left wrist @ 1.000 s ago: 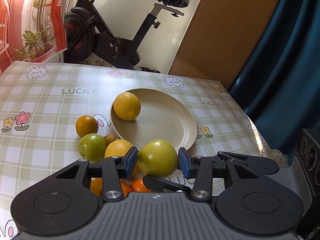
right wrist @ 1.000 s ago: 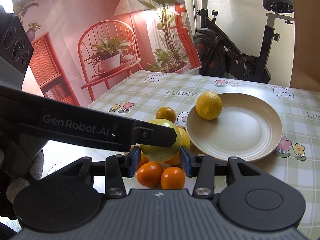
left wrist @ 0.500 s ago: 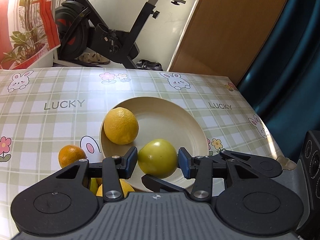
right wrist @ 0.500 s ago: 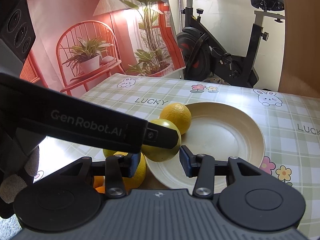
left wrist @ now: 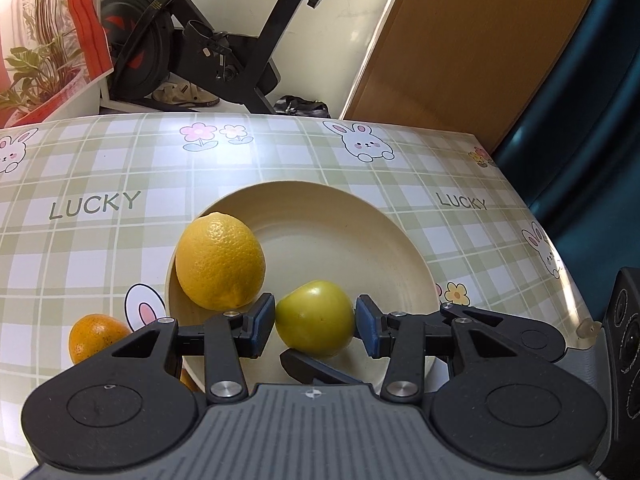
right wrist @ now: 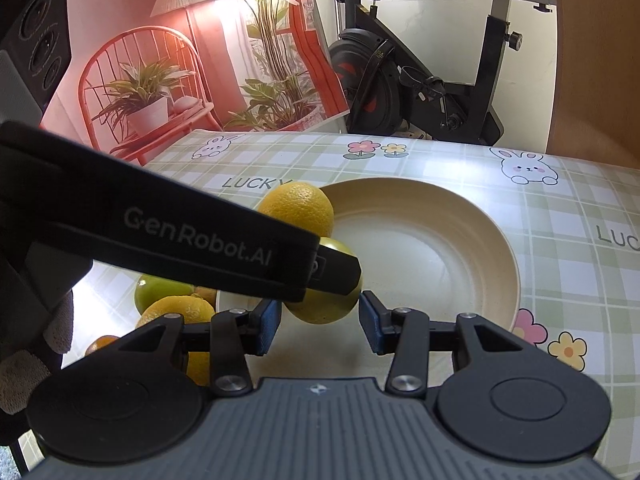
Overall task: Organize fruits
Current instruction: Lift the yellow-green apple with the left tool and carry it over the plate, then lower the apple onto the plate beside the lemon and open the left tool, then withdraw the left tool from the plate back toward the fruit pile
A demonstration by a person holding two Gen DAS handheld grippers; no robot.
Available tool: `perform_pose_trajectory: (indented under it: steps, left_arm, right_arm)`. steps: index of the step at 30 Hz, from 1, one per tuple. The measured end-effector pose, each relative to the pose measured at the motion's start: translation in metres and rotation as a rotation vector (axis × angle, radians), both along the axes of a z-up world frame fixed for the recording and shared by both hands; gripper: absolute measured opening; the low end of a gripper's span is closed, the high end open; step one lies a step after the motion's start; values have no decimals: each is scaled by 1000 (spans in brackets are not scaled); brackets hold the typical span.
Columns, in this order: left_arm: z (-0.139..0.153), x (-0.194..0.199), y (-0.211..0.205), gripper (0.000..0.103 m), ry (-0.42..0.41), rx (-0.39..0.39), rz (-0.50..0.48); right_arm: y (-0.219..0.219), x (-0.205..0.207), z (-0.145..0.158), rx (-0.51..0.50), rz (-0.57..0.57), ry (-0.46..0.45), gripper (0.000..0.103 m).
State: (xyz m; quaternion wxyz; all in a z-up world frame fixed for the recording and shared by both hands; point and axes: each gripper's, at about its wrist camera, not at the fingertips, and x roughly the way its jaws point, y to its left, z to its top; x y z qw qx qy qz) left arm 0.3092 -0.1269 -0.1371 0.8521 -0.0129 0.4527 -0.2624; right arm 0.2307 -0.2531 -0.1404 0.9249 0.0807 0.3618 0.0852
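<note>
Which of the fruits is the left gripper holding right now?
The yellow-green fruit, clamped between the left gripper blue fingers over the plate. The yellow citrus rests free on the plate; the small orange lies on the tablecloth.

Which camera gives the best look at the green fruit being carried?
The left wrist view: the green fruit shows almost whole between the left hand-held gripper pads, above the plate. In the right wrist view, that gripper's black finger covers much of it.

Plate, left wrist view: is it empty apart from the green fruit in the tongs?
No, a large yellow citrus sits on the plate, beside the green fruit held by the left tongs.
</note>
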Motion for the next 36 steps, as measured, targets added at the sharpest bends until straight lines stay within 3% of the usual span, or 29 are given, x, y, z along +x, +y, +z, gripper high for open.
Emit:
perform_pose_trajectory:
  steps: [9,22,36]
  left_arm:
    - [-9,14,-5,47,28,-41,23]
    - [6,20,14,47,30,-137,106]
    - [28,-2,19,46,-48,-115,91]
  right_arm:
    - [-22,12,-4,4,-42,3,46]
    - [-13,42,6,-107,-24,-52,38]
    - [-17,9,29,-120,-45,-67,40]
